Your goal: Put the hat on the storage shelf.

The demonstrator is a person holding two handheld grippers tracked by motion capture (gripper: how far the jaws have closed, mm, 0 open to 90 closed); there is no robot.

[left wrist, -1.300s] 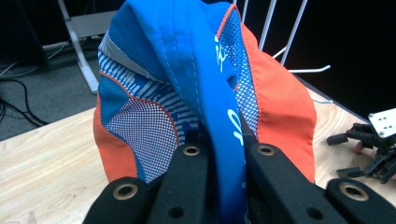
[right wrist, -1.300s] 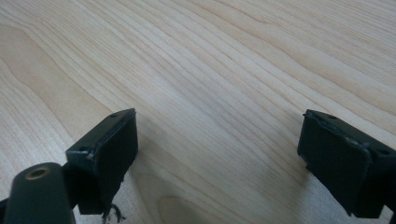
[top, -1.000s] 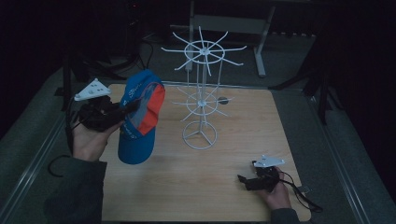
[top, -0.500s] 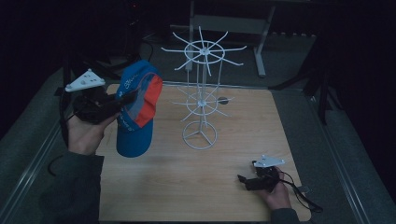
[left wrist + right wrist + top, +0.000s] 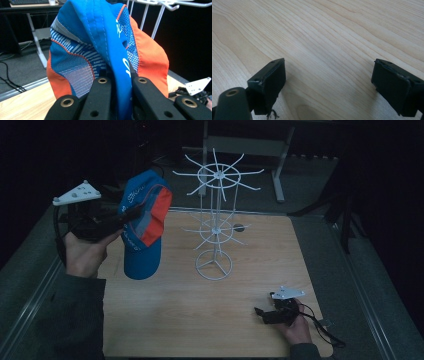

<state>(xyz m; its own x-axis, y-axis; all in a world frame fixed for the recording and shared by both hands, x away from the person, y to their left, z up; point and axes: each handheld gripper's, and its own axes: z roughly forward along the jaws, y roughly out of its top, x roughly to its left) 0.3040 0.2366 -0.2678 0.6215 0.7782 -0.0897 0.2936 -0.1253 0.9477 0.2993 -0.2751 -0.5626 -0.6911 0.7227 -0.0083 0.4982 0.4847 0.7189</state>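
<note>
A blue and orange cap hangs in the air at the left of the wooden table, brim pointing down. My left gripper is shut on its crown fabric. In the left gripper view the two black jaws pinch a blue fold of the cap between them. A white wire hat stand with two rings of spokes rises at the table's middle, just right of the cap. My right gripper rests low at the table's front right, jaws wide apart over bare wood with nothing between them.
The wooden table has a metal rail along its left side. A grey desk frame stands behind the table in the dark. A cable trails from the right gripper toward the table's front right corner.
My left gripper has lifted the cap higher and a little toward the left; the brim now hangs off the table. The right gripper has stayed in place.
</note>
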